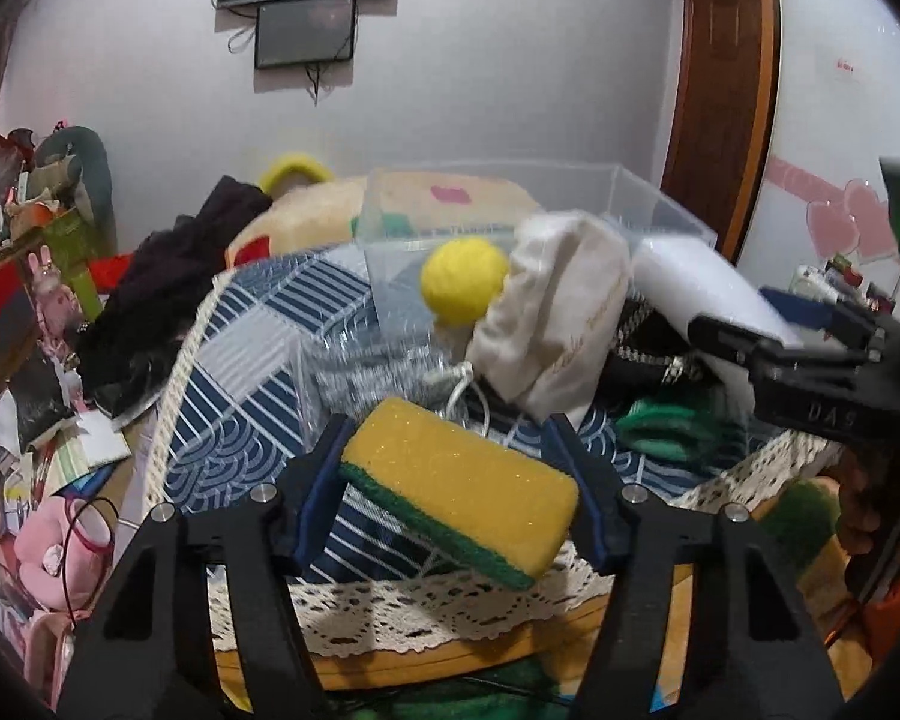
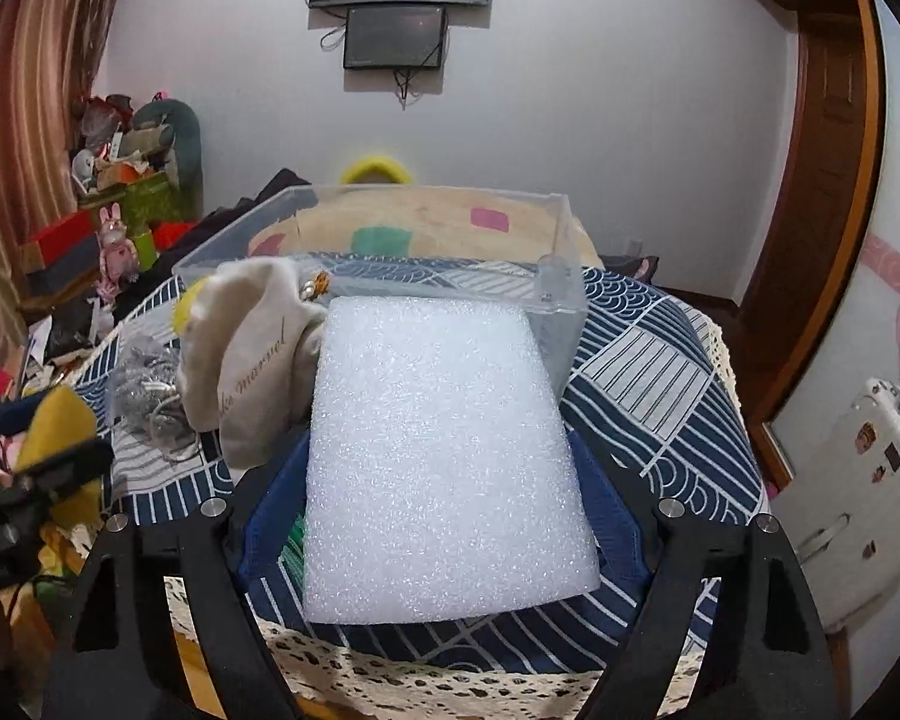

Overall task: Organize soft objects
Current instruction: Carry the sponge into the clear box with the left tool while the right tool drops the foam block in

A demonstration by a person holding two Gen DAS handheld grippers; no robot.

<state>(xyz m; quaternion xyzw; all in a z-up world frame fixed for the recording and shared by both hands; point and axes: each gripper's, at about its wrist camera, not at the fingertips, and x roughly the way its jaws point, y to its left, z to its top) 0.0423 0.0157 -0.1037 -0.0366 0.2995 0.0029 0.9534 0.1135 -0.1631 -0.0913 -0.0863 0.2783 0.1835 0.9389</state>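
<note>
My left gripper (image 1: 450,480) is shut on a yellow sponge with a green scouring side (image 1: 462,480), held above the blue patterned tablecloth (image 1: 240,348). My right gripper (image 2: 444,480) is shut on a white foam block (image 2: 444,456), held just in front of the clear plastic box (image 2: 390,222); the gripper and block also show in the left wrist view (image 1: 708,288). A cream drawstring pouch (image 1: 552,312) and a yellow ball (image 1: 462,282) lie by the box. The pouch also shows in the right wrist view (image 2: 252,360).
A crumpled clear bag (image 1: 360,360) and a green item (image 1: 660,426) lie on the cloth. Dark clothes (image 1: 168,288) and cluttered toys (image 1: 60,528) sit to the left. A white suitcase (image 2: 858,492) stands at the right.
</note>
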